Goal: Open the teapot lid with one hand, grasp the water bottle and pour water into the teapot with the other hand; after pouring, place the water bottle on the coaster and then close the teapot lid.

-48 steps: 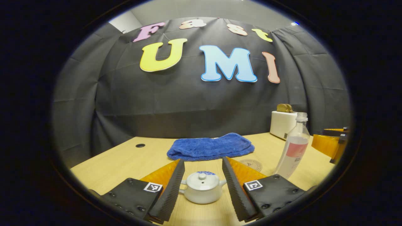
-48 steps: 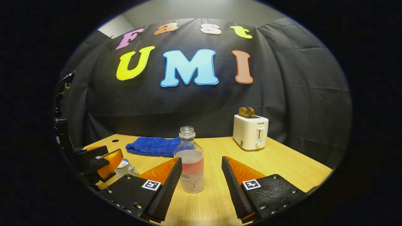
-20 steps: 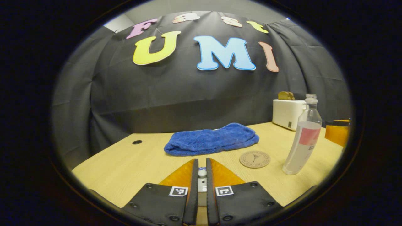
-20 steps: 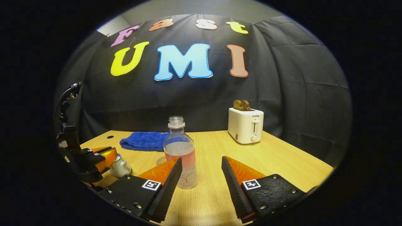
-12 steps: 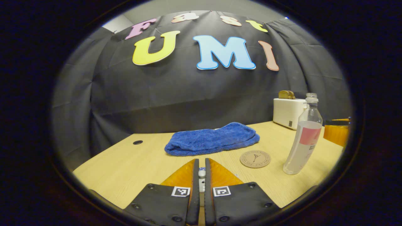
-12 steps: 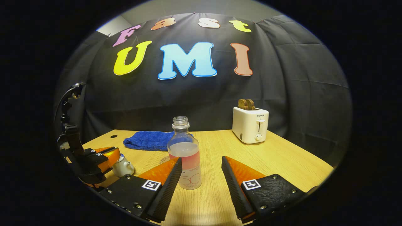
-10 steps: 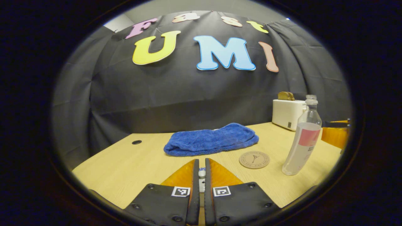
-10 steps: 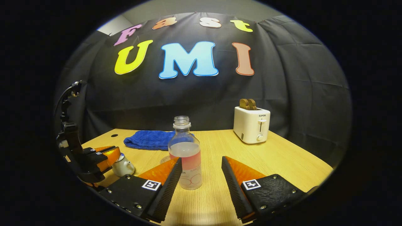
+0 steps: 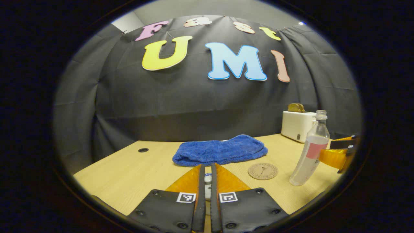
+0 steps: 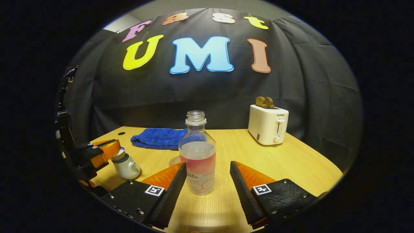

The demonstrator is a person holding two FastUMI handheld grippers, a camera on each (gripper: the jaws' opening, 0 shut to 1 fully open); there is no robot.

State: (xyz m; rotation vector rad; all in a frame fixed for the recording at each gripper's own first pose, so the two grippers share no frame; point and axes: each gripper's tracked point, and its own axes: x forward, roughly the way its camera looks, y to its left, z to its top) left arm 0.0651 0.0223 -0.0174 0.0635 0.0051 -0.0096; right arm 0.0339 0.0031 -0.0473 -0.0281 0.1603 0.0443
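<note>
We see just a sliver of the lid knob [image 9: 207,178] between our left gripper's [image 9: 207,194] fingers; the teapot beneath stays hidden.

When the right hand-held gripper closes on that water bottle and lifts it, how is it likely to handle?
The water bottle is tall, narrow and uncapped, so a sideways nudge could tip it and spill. It looks roughly half full, so probably moderately light, with water sloshing when tilted. Its clear smooth wall may flex or slip; the right hand-held gripper, open around its lower half, seems sensibly placed.
</note>
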